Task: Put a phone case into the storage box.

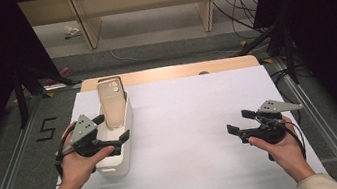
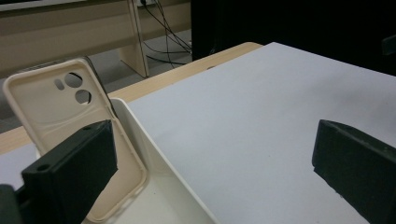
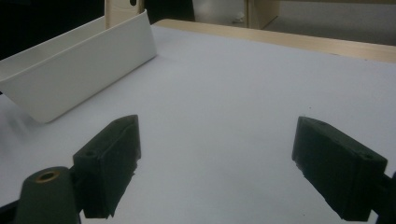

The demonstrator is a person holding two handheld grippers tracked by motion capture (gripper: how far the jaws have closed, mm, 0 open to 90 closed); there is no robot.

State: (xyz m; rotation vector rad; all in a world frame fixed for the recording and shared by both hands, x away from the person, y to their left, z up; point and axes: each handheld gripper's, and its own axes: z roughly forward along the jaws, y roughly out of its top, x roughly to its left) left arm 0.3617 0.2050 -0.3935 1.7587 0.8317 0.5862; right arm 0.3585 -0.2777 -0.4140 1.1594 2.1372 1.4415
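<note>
While my left gripper (image 1: 112, 129) and right gripper (image 1: 239, 122) gape empty, a beige phone case (image 1: 111, 102) leans inside the white bin (image 1: 120, 160).

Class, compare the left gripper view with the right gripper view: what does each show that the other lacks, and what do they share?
Left gripper view alone: the beige phone case leaning in the white bin, its inner side and camera cut-outs facing the camera, and the cables on the floor beyond the table. Right gripper view alone: the bin's long outer wall from the side, with a mere sliver of the case above its rim. Both: the white table sheet, the wooden table edge, and an open gripper's two black jaws, left gripper and right gripper, holding nothing.
</note>
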